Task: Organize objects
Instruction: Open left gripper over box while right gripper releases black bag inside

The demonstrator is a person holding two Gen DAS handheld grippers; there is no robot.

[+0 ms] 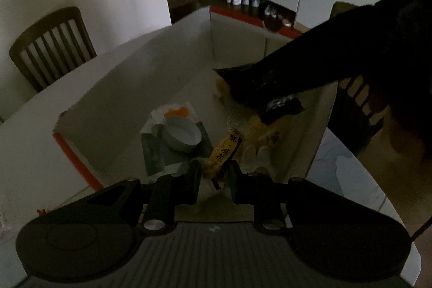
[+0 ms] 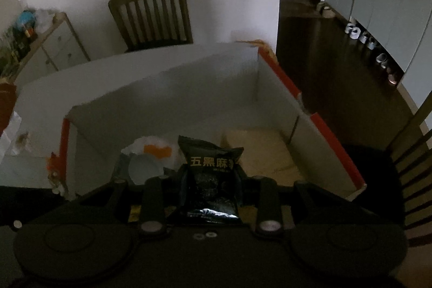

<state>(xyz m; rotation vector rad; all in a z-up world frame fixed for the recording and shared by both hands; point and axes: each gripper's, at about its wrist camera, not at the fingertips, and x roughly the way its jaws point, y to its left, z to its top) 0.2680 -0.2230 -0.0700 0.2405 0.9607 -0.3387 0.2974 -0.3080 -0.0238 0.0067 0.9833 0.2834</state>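
A black snack packet (image 2: 209, 180) is held upright between the closed-in fingers of the right gripper (image 2: 210, 188), above the near end of the white cardboard box (image 2: 167, 88) with red-edged flaps. In the left wrist view the same packet (image 1: 283, 105) is seen at about two o'clock, carried in over the box interior. The left gripper (image 1: 214, 180) is closed narrowly on the lower end of a yellow snack packet (image 1: 225, 153), which is poised over the box floor. A white lid (image 1: 183, 136) is seen resting on a grey-and-white pouch (image 1: 162, 150) at ten o'clock from the left gripper, and pale yellow wrapped goods (image 1: 263, 130) are piled at one o'clock. The step in hand is judged to be the placing of both packets into the box. It would be done well if the black packet were lowered toward the bare floor at one o'clock in the right wrist view, clear of the lid, and released only once low, so that nothing is toppled or crushed.
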